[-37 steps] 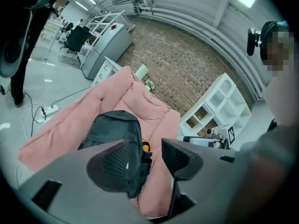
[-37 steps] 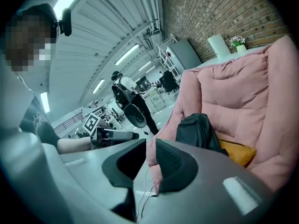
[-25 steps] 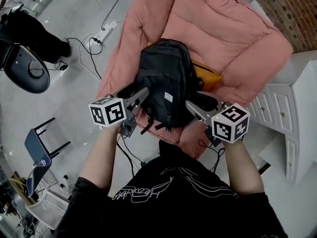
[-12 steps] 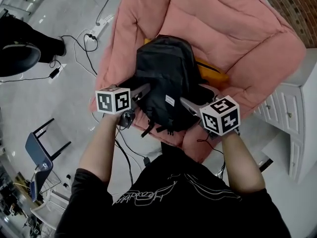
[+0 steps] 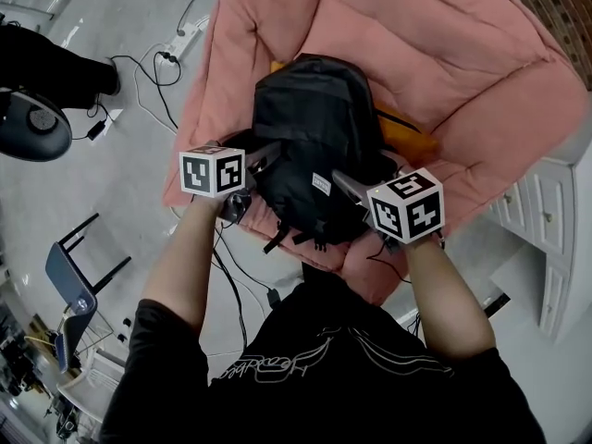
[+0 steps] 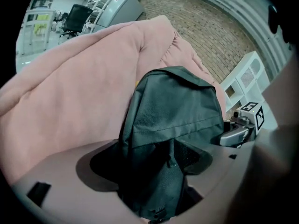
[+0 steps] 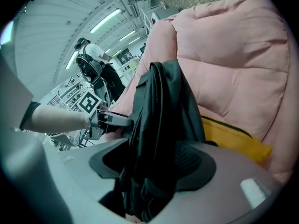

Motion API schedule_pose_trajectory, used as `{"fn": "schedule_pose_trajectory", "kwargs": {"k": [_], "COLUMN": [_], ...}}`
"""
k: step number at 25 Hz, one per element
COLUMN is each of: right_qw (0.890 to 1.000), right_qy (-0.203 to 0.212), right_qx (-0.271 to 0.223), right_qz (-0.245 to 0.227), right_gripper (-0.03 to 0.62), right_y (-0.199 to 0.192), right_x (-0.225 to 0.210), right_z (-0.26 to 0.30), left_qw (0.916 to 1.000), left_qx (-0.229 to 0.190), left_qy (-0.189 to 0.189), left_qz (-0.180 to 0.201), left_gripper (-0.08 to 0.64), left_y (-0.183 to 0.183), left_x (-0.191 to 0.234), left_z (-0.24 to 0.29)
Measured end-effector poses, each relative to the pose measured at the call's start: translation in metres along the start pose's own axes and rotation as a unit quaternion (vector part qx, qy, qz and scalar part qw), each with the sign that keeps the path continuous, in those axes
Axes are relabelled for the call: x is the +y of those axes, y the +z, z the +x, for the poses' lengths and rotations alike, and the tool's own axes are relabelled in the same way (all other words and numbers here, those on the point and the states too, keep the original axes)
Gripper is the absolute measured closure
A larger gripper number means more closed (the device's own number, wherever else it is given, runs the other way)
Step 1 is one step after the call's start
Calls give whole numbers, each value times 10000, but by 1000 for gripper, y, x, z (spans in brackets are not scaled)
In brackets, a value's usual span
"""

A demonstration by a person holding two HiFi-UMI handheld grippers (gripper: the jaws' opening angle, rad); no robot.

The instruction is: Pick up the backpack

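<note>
Backpack (image 5: 310,146) lies lengthwise on cushion (image 5: 444,54). Left gripper (image 5: 264,155) and right gripper (image 5: 350,188) flank its near end equally, jaws wide, fabric between them unclamped.

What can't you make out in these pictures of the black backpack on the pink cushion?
1. The yellow thing, head view: mostly buried under the backpack and pink cushion, so unidentifiable.
2. The white label on the backpack, head view: too small to read.
3. The backpack's underside, every view: pressed against the cushion.
</note>
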State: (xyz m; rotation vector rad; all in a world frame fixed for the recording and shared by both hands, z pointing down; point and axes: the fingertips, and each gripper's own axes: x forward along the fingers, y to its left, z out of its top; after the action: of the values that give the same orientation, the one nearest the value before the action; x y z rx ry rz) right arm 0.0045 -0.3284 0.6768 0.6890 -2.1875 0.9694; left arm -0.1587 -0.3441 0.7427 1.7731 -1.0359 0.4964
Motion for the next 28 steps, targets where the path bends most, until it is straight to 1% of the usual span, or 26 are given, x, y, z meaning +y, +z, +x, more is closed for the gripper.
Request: {"fn": "schedule_pose_trajectory", "kwargs": {"k": [7,9,16,22,28], "right_qw": [9998,9998,9998,9996,9992], "right_qy": [10,-9,-97,-215,-327], "right_qx": [-125,-140,-80,55,-4], "right_qz": [146,149,166,165,232], "right_gripper": [309,323,404,481,502], "right_y": [-3,-3,-6,-9,-9], "right_x": [-3,-3,-6,-6,-2], "right_z": [3,5,7,7,2], "left_qw": [10000,9999,9997,9993,9986], "left_qx": [72,56,134,201,160], "left_qy": [-43,-34,106,215,341], "left_qz": [54,97,163,247,376], "left_gripper": [201,226,349,407,445], "left_y": [-3,-3,-6,-8,-8], "left_x": [1,3,7,7,-1], "left_z": [10,10,1,-8,-21]}}
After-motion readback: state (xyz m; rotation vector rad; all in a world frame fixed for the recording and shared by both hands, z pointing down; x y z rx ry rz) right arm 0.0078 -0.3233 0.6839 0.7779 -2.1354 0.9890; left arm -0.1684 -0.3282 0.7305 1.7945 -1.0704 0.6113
